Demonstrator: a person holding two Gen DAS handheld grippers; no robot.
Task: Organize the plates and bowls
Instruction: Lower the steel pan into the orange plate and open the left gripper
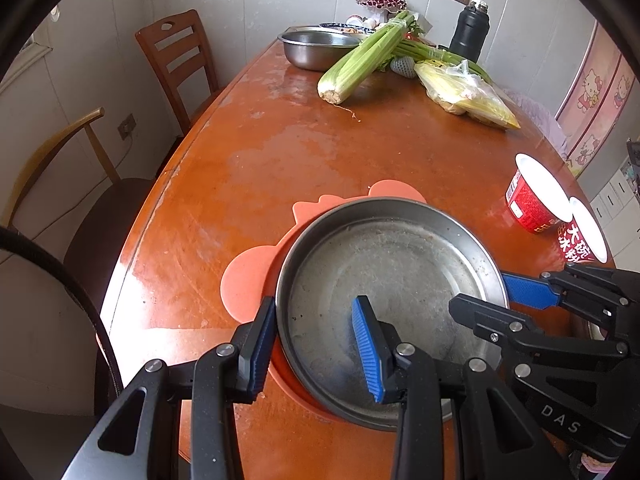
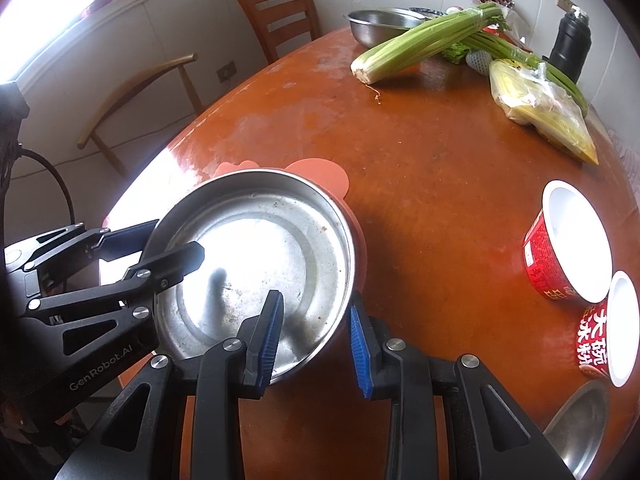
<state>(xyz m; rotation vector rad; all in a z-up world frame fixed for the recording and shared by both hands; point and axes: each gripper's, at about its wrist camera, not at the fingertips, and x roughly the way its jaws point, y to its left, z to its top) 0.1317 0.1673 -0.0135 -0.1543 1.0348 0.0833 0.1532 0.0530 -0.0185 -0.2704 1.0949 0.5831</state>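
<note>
**A:** How much of the sorting can be counted as done?

**B:** Very little, it is judged. Nothing is seen stacked. At the near left edge of the table (image 1: 240,140), the left gripper (image 1: 316,308) is set astride the left rim of the steel plate (image 1: 400,256), with one pad outside the wall and one over the floor. Whether the rim is actually being pinched there cannot be told.

**A:** And where is the plate itself?

**B:** It is found near the table's near edge, on the orange mat (image 1: 248,280), which is largely covered by it. Whether it has been raised off the mat cannot be told. Its right rim is taken between the pads of the right gripper (image 2: 315,300), which are drawn in as far as the wall allows, so a pinch on the plate is read there.

**A:** What is left to be gathered?

**B:** A steel bowl (image 1: 320,48) is left at the far edge beside the celery (image 1: 360,64). Along the right edge a red paper bowl (image 2: 538,264) is seen, with a second paper bowl (image 2: 600,340) just beside it. At the near right corner part of a steel dish (image 2: 580,432) is shown. All are kept well apart from the plate, so the grouping is judged hardly begun. Only the first carry is considered under way.
</note>
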